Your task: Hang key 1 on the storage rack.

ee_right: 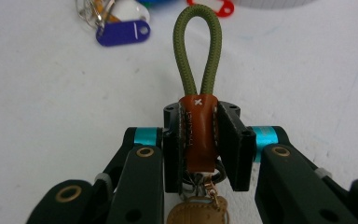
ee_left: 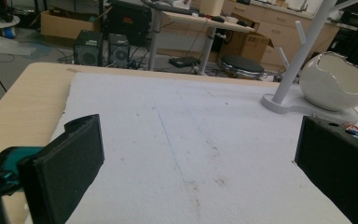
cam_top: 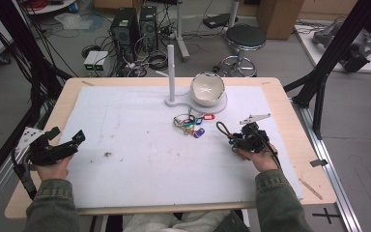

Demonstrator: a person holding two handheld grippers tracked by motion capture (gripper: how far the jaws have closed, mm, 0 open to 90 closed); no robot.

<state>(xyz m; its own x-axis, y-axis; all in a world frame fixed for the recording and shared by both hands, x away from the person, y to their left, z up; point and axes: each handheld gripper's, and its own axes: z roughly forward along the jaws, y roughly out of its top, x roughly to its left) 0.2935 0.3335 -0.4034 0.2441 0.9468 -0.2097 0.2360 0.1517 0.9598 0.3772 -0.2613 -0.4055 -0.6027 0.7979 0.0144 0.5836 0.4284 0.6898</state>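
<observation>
A key strap, an olive cord loop (ee_right: 198,46) running into a brown leather sleeve (ee_right: 196,140), sits between the pads of my right gripper (ee_right: 200,116), which is shut on the sleeve. A ring and a tan tag (ee_right: 196,215) hang below it. In the high view my right gripper (cam_top: 235,139) is at the mat's right, the cord loop (cam_top: 221,129) pointing toward a bunch of keys with coloured tags (cam_top: 191,123). My left gripper (cam_top: 69,135) rests at the mat's left edge, open and holding nothing; its jaws (ee_left: 200,168) stand wide apart over the bare mat.
A white post stand (cam_top: 171,72) and a white egg-shaped bowl (cam_top: 206,89) share a base at the back middle of the mat. A purple tag (ee_right: 121,33) and a red tag (ee_right: 216,8) lie just beyond the loop. A white mat (cam_top: 140,164) covers the wooden table.
</observation>
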